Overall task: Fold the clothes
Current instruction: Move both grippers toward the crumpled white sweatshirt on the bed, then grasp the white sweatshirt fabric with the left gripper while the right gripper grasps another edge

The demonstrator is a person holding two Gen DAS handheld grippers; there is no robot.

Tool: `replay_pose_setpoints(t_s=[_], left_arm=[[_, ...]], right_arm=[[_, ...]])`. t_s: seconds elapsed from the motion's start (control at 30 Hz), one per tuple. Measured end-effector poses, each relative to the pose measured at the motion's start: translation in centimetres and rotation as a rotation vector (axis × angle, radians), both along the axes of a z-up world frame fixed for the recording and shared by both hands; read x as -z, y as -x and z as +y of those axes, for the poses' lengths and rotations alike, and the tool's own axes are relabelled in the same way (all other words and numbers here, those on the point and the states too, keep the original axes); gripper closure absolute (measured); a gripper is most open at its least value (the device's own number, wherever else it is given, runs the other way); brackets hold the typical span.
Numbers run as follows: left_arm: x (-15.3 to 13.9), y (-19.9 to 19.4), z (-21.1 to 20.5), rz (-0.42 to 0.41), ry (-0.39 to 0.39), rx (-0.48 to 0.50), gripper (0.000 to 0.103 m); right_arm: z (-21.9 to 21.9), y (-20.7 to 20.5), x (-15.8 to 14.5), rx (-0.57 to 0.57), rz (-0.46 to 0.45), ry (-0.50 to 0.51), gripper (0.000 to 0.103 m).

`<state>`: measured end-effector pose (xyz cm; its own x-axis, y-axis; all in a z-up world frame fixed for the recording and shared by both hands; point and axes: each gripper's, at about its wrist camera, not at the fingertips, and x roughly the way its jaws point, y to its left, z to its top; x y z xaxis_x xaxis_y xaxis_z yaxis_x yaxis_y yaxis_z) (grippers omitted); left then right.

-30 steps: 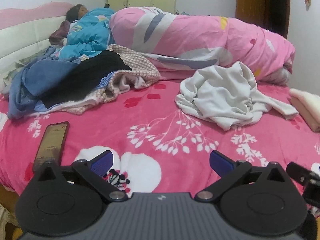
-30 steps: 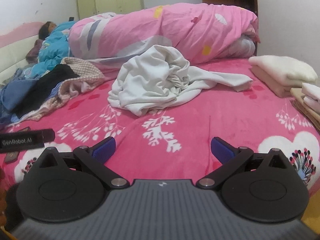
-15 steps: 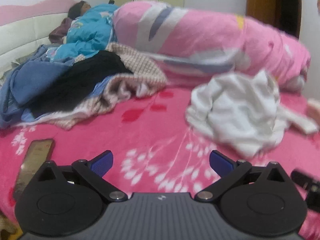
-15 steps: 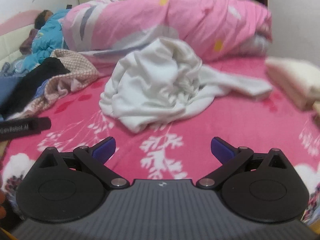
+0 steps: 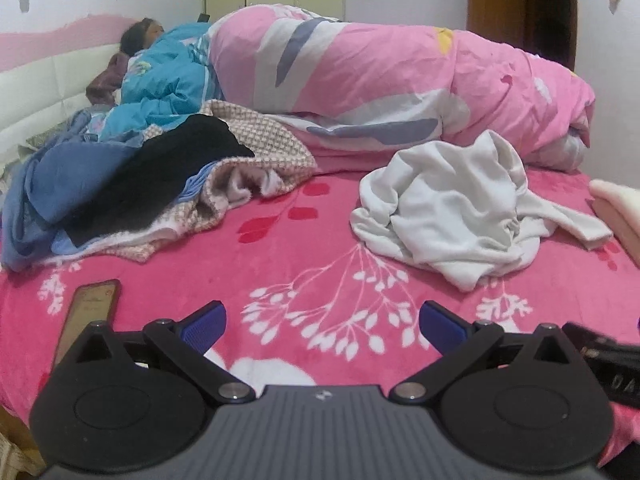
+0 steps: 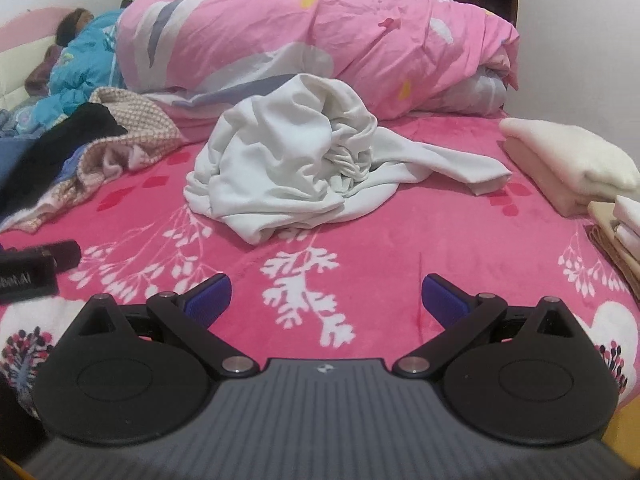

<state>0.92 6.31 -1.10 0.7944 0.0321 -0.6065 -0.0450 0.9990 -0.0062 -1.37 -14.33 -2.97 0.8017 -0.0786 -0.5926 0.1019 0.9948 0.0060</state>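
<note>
A crumpled white garment (image 5: 452, 216) lies on the pink floral bed (image 5: 304, 256), right of centre in the left wrist view and centred in the right wrist view (image 6: 296, 164). My left gripper (image 5: 322, 326) is open and empty, low over the bed's near part, short of the garment. My right gripper (image 6: 326, 298) is open and empty, directly in front of the garment with a stretch of bedspread (image 6: 360, 248) between. The left gripper's side shows at the left edge of the right wrist view (image 6: 28, 276).
A pile of unfolded clothes (image 5: 132, 184) lies at the left. A rolled pink duvet (image 5: 400, 88) and a sleeping person (image 5: 160, 64) fill the back. Folded cream items (image 6: 568, 160) are stacked at the right edge. A phone (image 5: 86, 316) lies near the left gripper.
Both grippers have moved forward toward the white garment, which now looks larger and nearer. Both stay open and empty.
</note>
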Motion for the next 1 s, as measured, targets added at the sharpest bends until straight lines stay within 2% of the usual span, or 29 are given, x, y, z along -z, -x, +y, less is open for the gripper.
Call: replay_pose_setpoints(t_s=[0.1, 0.23, 0.37, 0.53, 0.63, 0.7, 0.83, 0.93, 1.0], left_arm=[[0.4, -1.2, -0.3, 0.017, 0.022, -0.003, 0.0], [1.2, -2.6, -0.9, 0.044, -0.001, 0.004, 0.0], [2.0, -3.6, -1.6, 0.033, -0.018, 0.026, 0.0], [3.2, -5.9, -2.1, 0.027, 0.007, 0.044, 0.0], [4.1, -7.7, -2.4, 0.025, 0.033, 0.066, 0.0], [4.6, -8.9, -2.9, 0.004, 0.037, 0.103, 0.0], [4.7, -11.5, -4.4, -0.077, -0.013, 0.183, 0.0], [4.4, -14.1, -5.6, -0.139, -0.033, 0.233, 0.0], [4.1, -16.2, -6.2, -0.172, -0.028, 0.26, 0.001]], right_arm=[[-0.2, -1.1, 0.2, -0.008, 0.017, 0.001, 0.001], [-0.8, -2.5, 0.6, -0.003, 0.025, -0.007, 0.001], [-1.6, -3.5, 1.3, -0.005, 0.018, -0.028, 0.001], [-3.7, -4.8, 2.5, -0.002, -0.042, -0.081, 0.001], [-4.8, -6.1, 3.0, -0.022, -0.086, -0.061, 0.001], [-5.4, -7.3, 3.2, -0.05, -0.108, -0.038, 0.001], [-7.1, -10.9, 2.9, -0.078, -0.117, -0.115, 0.001], [-8.1, -14.1, 1.8, -0.107, -0.17, -0.179, 0.001], [-8.4, -16.6, 0.9, -0.129, -0.212, -0.185, 0.001]])
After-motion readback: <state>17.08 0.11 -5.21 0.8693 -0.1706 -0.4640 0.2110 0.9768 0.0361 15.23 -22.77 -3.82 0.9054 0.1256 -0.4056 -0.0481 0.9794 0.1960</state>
